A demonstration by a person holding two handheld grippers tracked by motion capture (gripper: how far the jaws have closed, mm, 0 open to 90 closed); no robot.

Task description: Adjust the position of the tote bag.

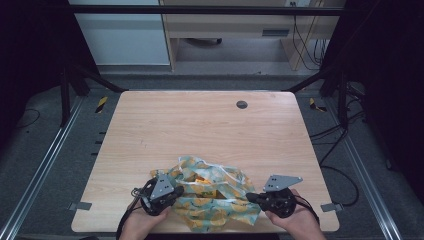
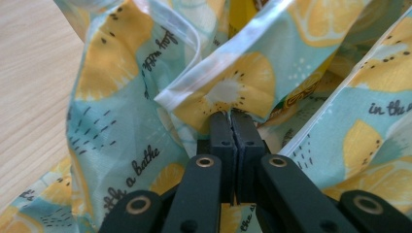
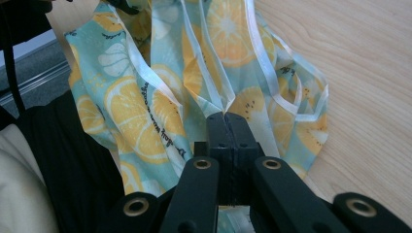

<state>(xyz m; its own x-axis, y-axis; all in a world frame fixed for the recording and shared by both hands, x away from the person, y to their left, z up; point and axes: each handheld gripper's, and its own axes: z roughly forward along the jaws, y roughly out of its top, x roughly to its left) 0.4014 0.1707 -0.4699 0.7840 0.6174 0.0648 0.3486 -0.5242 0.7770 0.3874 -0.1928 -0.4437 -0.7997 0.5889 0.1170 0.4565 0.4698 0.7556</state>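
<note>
A crumpled plastic bag (image 1: 210, 192) printed with lemon slices on pale teal lies at the near edge of the wooden table (image 1: 200, 125). My left gripper (image 1: 176, 191) is at the bag's left side, shut on a fold of it. In the left gripper view the jaws pinch a white-edged fold of the bag (image 2: 233, 87), with my left gripper (image 2: 230, 115) tips together. My right gripper (image 1: 251, 196) holds the bag's right side. In the right gripper view my right gripper (image 3: 225, 116) is shut on a pleated edge of the bag (image 3: 160, 97). Something yellow shows inside the bag's mouth.
A round grey cable grommet (image 1: 241, 104) sits in the table's far right part. Metal rails (image 1: 40, 170) run along the floor on both sides. The person's dark clothing (image 3: 68, 160) is close behind the bag in the right gripper view.
</note>
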